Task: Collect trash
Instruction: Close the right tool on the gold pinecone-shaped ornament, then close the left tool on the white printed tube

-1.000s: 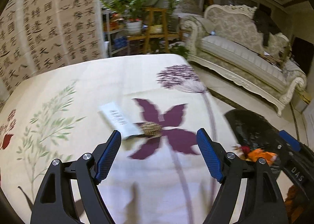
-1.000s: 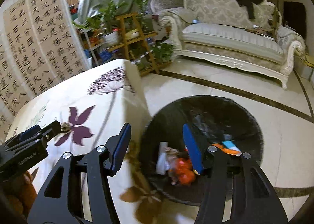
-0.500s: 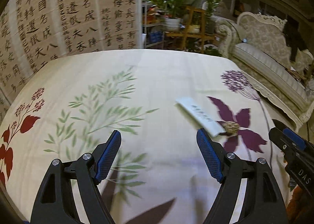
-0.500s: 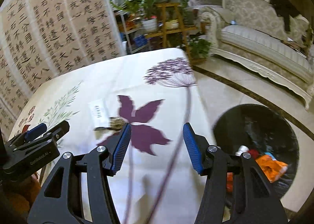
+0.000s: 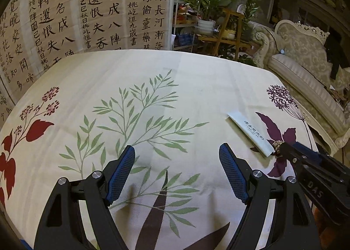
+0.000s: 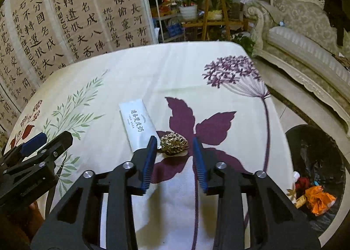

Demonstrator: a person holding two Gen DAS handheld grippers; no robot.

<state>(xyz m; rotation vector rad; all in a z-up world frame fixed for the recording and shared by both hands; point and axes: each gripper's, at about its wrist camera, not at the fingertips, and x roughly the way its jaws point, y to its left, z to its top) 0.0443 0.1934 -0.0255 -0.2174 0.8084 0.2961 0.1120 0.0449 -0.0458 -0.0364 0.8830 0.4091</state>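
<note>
right gripper [image 6: 175,148] closing round gold wad [image 6: 174,146], white packet [image 6: 137,124] beside

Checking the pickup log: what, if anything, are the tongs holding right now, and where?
Nothing yet. The right tongs, just closing, straddle the crumpled gold wrapper without pressing it. The left tongs are open and empty.

Black claw [image 6: 175,147], blue ribbed pads [image 6: 149,162]

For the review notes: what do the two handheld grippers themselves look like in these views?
Both match: the left gripper and right gripper have black angular frames with cut-out openings, silver round bolt heads at the pivots, and blue finger pads with a fine grid texture. Seen from the left wrist camera, the right gripper's side carries the white letters "DAS". No cables or sleeves show.
</note>
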